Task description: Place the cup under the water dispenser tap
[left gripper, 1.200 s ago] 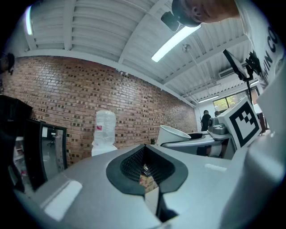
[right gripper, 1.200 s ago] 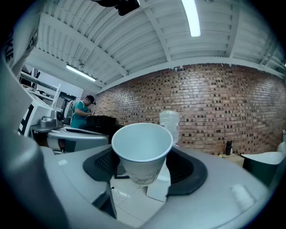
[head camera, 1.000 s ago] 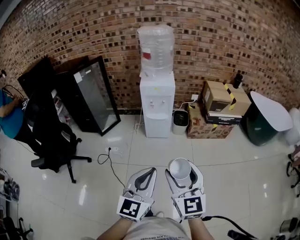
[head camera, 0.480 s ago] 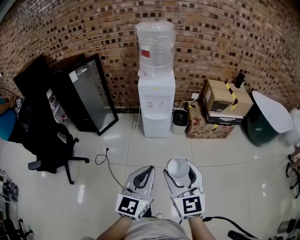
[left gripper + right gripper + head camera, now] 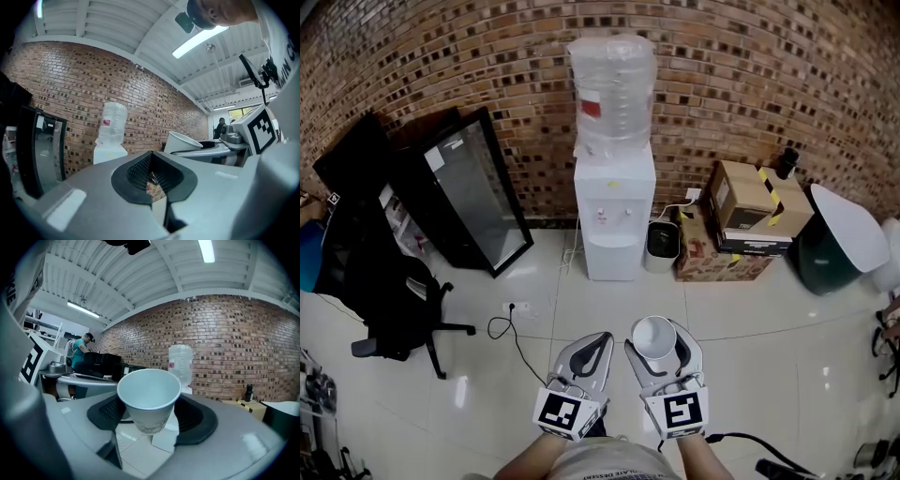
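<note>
Cup (image 5: 655, 337) sits clamped upright in my right gripper (image 5: 662, 345) — left gripper (image 5: 587, 352) closed, empty. Dispenser (image 5: 614, 220) is nearer than before — still well apart.

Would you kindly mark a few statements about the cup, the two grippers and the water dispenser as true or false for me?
1. The right gripper holds the cup upright. True.
2. The cup stands at the water dispenser. False: it is held above the floor, well short of the water dispenser.
3. The left gripper holds a second cup. False: its jaws are together with nothing between them.
4. A clear bottle sits on top of the water dispenser. True.
</note>
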`<state>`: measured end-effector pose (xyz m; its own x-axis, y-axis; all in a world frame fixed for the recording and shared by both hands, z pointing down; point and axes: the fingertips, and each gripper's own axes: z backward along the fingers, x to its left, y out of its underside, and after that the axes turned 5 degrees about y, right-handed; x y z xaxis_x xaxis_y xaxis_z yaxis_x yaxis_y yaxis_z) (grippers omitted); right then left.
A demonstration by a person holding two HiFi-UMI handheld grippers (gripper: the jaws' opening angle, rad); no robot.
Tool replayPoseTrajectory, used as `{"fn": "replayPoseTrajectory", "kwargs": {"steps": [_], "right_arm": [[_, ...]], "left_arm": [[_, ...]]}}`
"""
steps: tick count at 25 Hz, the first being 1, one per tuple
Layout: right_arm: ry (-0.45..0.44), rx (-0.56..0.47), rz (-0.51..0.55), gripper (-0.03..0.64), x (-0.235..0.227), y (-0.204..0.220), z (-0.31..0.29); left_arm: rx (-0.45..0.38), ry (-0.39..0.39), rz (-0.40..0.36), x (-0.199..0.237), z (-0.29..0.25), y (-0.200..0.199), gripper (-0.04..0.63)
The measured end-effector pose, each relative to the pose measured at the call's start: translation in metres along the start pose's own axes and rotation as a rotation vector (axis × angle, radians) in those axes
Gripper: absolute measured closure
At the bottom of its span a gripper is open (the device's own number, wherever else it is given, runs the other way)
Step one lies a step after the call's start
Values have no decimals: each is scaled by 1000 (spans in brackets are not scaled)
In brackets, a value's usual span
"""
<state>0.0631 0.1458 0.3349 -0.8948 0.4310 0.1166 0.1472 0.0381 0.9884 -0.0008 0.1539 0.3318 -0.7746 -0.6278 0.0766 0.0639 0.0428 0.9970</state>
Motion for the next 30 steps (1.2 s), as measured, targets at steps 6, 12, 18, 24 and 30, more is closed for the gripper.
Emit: {"fn": "replayPoseTrajectory", "kwargs": {"steps": [6,12,18,24,30], "right_arm": [[-6,12,9,288,-1,-7,-51],[9,31,18,288,-1,-17,-98],[24,48,31,288,0,-24,-142],[46,46,58,288,-2,-31,-168],[66,44,49,288,-9,-31,-183]], "left_arm": [[-2,9,22,46,-25,-1,603],[-2,24,48,88,-46,-10,603],[-3,35,62,131,-67,-14,603],[-26,67,66,154,-83,-16,603],[-16,88,67,162,-97,-19,603]]}}
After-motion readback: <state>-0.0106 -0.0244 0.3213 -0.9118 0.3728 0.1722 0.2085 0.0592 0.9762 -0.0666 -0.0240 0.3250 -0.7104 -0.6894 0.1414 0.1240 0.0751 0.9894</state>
